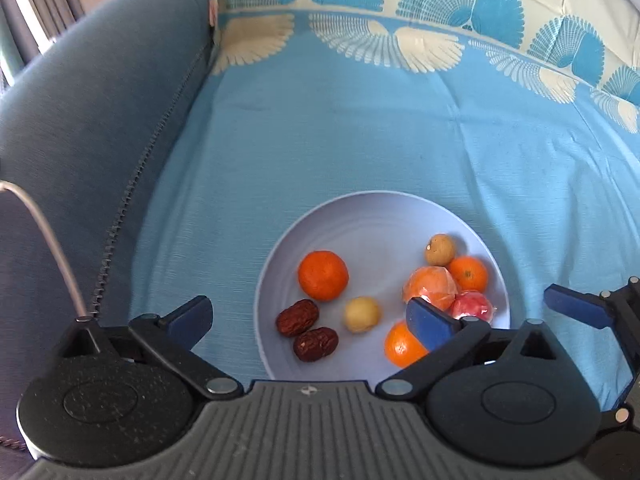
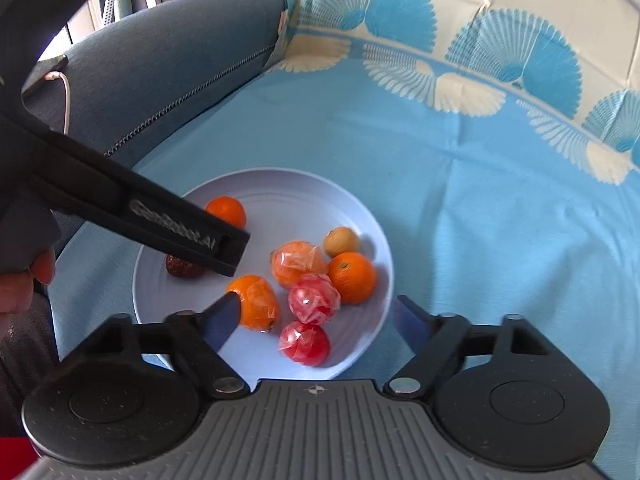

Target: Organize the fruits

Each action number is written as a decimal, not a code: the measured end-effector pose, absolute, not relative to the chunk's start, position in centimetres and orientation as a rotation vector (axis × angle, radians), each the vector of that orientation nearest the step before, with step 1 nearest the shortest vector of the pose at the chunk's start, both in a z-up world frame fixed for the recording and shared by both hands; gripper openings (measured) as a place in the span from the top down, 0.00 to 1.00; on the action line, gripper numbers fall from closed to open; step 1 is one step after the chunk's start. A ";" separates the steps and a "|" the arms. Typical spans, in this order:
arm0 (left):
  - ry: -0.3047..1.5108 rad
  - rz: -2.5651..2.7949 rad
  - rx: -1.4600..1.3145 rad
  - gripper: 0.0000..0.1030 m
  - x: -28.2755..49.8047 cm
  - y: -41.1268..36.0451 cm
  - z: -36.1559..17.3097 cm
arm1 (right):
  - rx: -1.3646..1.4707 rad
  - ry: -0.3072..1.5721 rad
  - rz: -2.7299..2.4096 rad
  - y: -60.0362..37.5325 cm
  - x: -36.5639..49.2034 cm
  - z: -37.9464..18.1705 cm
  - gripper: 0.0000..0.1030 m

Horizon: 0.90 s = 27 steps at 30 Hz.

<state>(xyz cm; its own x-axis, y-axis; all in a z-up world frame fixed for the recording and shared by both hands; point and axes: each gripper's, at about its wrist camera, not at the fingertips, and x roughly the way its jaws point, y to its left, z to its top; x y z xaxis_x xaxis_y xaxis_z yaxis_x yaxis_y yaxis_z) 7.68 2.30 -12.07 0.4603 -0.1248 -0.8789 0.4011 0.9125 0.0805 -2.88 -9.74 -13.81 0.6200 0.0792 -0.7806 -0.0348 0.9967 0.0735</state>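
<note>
A pale lavender plate (image 1: 384,204) (image 2: 280,178) lies on a blue cloth and holds several fruits. On it are a bare mandarin (image 1: 323,275), two red dates (image 1: 298,317), a pale longan (image 1: 361,314), a second longan (image 2: 341,240), a plastic-wrapped orange (image 2: 298,262) and two wrapped red fruits (image 2: 314,298). My left gripper (image 1: 312,320) hangs open over the plate's near side, the dates and a longan lying between its fingers. My right gripper (image 2: 318,322) is also open, straddling the wrapped red fruits. Its left fingertip sits against another wrapped orange (image 2: 258,300); whether they touch I cannot tell.
The blue cloth (image 1: 360,128) with a fan pattern covers the seat. A grey-blue padded armrest (image 1: 100,120) rises on the left, with a white cable (image 1: 52,240) beside it. The left gripper's black finger (image 2: 180,232) crosses over the plate, with a person's hand (image 2: 24,280) behind it.
</note>
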 end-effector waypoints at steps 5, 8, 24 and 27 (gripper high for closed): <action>1.102 -0.290 0.332 0.00 5.1 3.2 -10.4 | 0.105 0.909 0.053 -10.2 -5.5 -11.3 0.10; 1.120 -0.282 0.294 0.00 3.1 4.5 -8.9 | 0.126 0.894 0.027 -10.1 -7.4 -9.6 0.05; 1.008 -0.262 0.285 0.00 -5.1 7.5 -3.6 | 0.103 0.773 -0.004 -8.1 -15.5 -3.4 0.01; 0.991 -0.267 0.286 0.00 -5.8 7.6 -3.1 | 0.093 0.753 -0.010 -7.8 -16.2 -2.9 0.01</action>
